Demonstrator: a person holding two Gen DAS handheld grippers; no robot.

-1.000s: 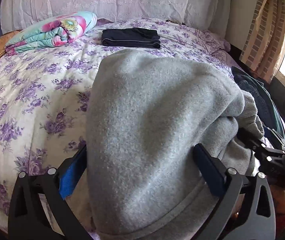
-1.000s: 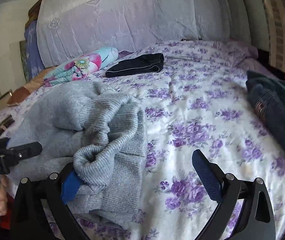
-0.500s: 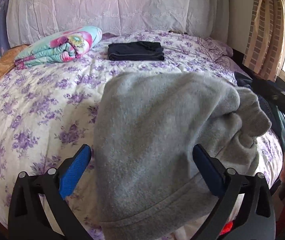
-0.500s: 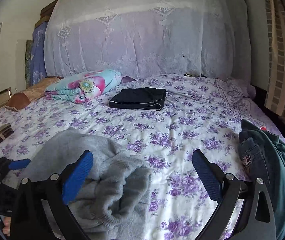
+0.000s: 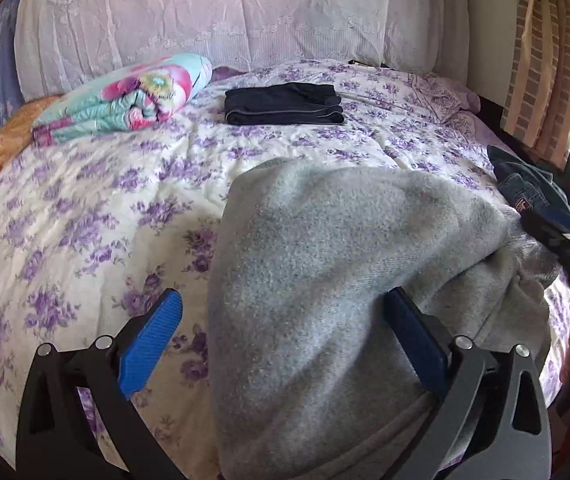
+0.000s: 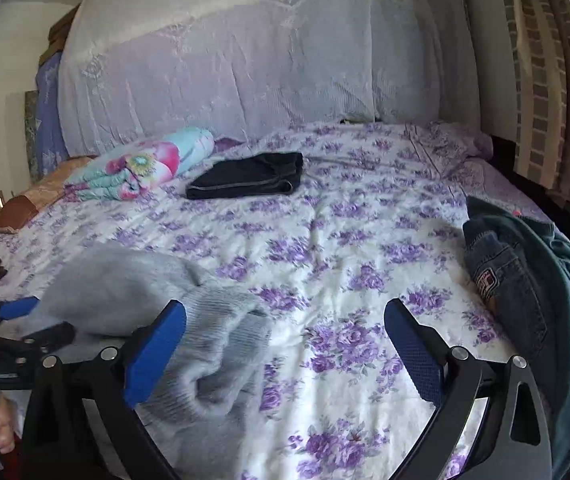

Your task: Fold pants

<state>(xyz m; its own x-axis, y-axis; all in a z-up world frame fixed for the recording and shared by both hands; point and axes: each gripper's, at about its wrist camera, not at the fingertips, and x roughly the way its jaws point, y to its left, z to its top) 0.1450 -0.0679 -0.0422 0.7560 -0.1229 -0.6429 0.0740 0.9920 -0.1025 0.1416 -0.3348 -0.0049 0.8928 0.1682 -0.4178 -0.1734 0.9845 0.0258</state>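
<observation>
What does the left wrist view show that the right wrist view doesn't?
Only the left wrist view shows the gray pants as a broad spread between the open left tongs. Only the right shows their ribbed cuff by the open right tongs, plus a brown cushion. Both share the folded black pants, the floral blanket roll and jeans.

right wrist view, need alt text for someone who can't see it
The open right gripper hovers over a bed with a purple-flowered bedspread, its left finger in front of a crumpled pair of grey pants. Folded dark pants and a rolled floral blanket lie farther back. A pile of denim and green clothes sits at the right edge.
</observation>
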